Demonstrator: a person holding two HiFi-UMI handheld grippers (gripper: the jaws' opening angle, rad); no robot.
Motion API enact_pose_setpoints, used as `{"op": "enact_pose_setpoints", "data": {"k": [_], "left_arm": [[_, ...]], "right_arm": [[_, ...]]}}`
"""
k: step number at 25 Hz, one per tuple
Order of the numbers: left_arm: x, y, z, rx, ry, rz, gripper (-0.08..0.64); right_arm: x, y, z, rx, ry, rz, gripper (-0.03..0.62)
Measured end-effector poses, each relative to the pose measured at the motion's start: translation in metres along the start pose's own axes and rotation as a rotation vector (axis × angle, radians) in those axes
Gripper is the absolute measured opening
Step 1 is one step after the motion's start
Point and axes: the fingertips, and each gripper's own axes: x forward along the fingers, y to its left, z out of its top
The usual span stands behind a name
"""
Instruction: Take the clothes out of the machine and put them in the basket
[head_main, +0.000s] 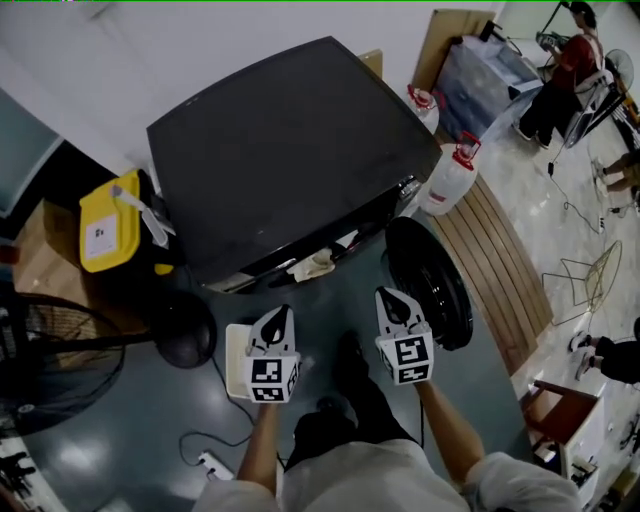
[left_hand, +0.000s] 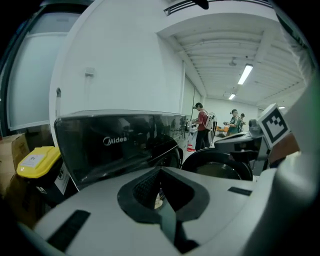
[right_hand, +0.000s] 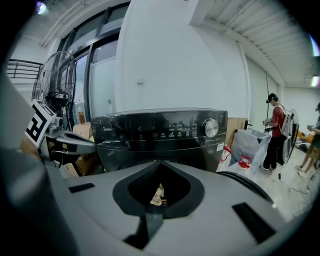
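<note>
Left tongs (head_main: 283, 316) and right tongs (head_main: 393, 298) are hovering shut and empty before the washer (head_main: 280, 150), pale clothes (head_main: 318, 263) sitting in its open mouth, so probably approaching; next needs jaws opening, reaching in, pinching cloth.

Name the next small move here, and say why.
Probably open the right hand-held gripper and ease it toward the pale cloth in the washing machine mouth. The door stands open, while it and the left hand-held gripper are shut, empty and short of the cloth.
</note>
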Motion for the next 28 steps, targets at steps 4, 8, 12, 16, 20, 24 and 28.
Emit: {"op": "enact_pose_setpoints", "data": {"k": [4,8,12,16,20,24,28], "left_arm": [[0.014,0.008,-0.045,-0.005,-0.007,0.014,0.018],[0.036,0.017,-0.088,0.003,-0.027,0.034,0.018],[0.061,0.03,-0.127,0.019,-0.058,0.048,0.018],[0.092,0.043,-0.171,0.019,-0.082,0.062,0.018],[0.119,0.052,-0.213,0.018,-0.108,0.068,0.018],[0.143,0.057,-0.244,0.032,-0.141,0.059,0.018],[0.161,0.067,-0.273,0.048,-0.183,0.063,0.018]], "right_arm": [[0.015,0.002,-0.031,-0.006,-0.025,-0.008,0.023],[0.043,-0.002,-0.069,-0.021,-0.056,-0.011,0.023],[0.078,-0.004,-0.106,-0.028,-0.089,-0.013,0.023],[0.116,-0.008,-0.146,-0.048,-0.13,-0.011,0.023],[0.147,-0.009,-0.182,-0.066,-0.155,-0.004,0.023],[0.175,-0.014,-0.216,-0.087,-0.177,-0.009,0.023],[0.197,-0.01,-0.235,-0.106,-0.224,-0.005,0.024]]}}
